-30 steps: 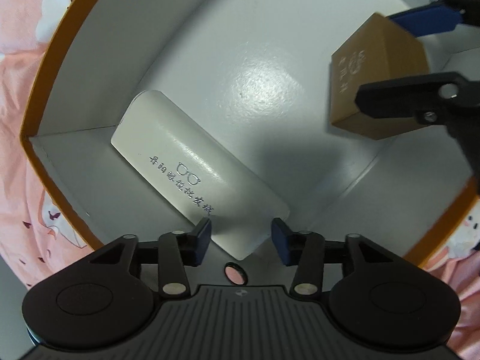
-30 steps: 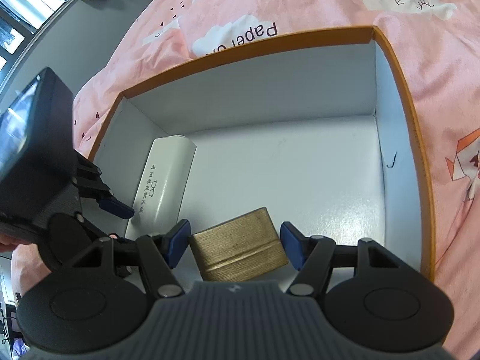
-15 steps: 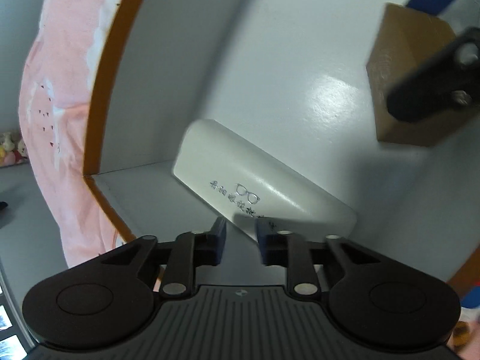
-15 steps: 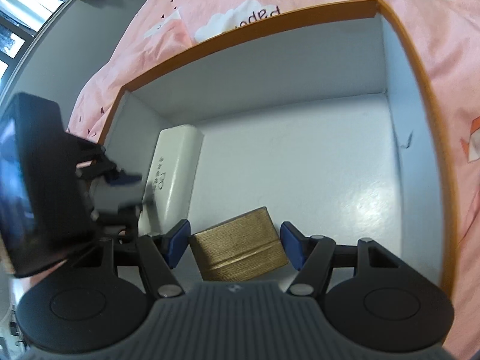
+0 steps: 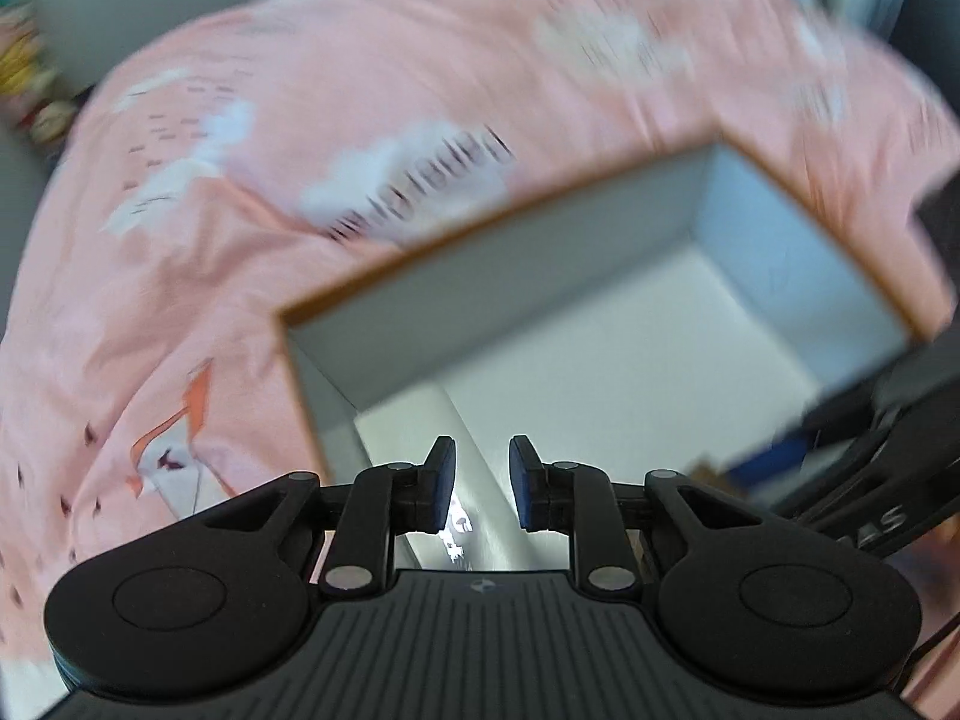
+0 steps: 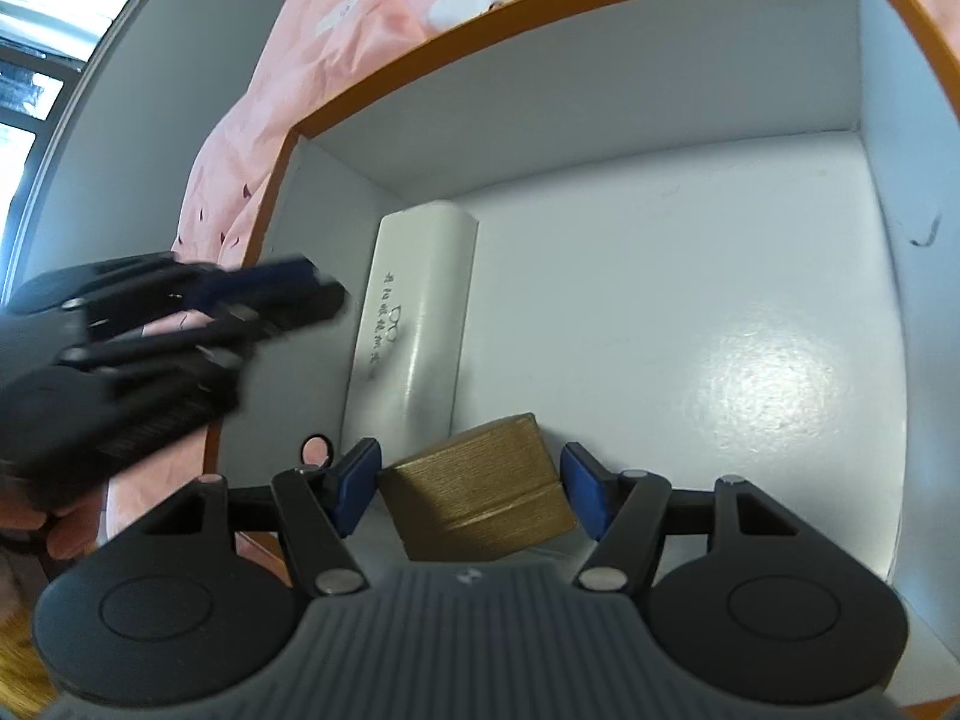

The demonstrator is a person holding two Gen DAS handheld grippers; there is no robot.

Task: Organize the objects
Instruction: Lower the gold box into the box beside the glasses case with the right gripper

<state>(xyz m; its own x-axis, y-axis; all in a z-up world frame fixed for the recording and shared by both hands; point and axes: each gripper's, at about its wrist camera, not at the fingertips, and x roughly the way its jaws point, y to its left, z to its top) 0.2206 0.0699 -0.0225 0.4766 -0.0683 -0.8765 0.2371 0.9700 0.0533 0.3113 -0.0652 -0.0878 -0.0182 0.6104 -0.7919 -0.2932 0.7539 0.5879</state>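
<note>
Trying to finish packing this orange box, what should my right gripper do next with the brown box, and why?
Probably lower and release: the right gripper holds the brown box inside the orange box, beside the white glasses case.

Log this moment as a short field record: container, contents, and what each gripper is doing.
container: orange-rimmed box, white inside, on a pink bedspread
contents: white glasses case lying along the box's left wall; brown box near the front
left gripper: holds nothing, fingers a narrow gap apart, above the case at the box's left edge
right gripper: inside the box, fingers either side of the brown box; contact unclear
</note>
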